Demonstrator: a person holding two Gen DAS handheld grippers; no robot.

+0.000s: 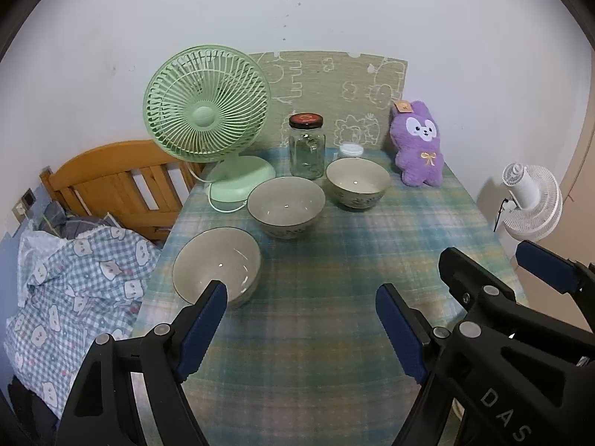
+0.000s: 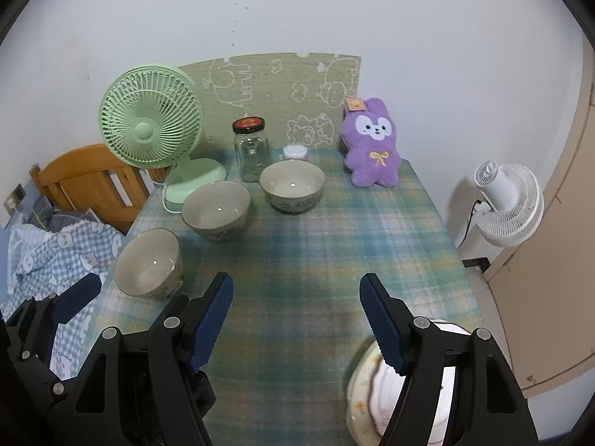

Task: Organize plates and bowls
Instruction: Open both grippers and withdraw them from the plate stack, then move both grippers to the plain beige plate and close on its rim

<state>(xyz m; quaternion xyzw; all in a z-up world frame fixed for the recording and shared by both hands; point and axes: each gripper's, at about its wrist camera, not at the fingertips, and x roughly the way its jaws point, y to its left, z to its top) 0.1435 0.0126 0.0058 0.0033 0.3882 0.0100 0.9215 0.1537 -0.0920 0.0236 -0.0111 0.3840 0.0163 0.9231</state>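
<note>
Diagonally across the plaid counter (image 2: 334, 241), three bowls run from the near-left bowl (image 2: 148, 262) through the middle bowl (image 2: 215, 210) to the far bowl (image 2: 292, 185), a plate stack (image 2: 366, 390) sits near right, and both the left gripper (image 1: 301, 325) and right gripper (image 2: 295, 325) hover with fingers spread, pinching nothing.

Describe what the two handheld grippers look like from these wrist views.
Both the left gripper and the right gripper have black plastic frames with silver pivot pins and textured dark blue pads on the jaws. White letters "DAS" mark the right gripper's body in the left wrist view.
</note>
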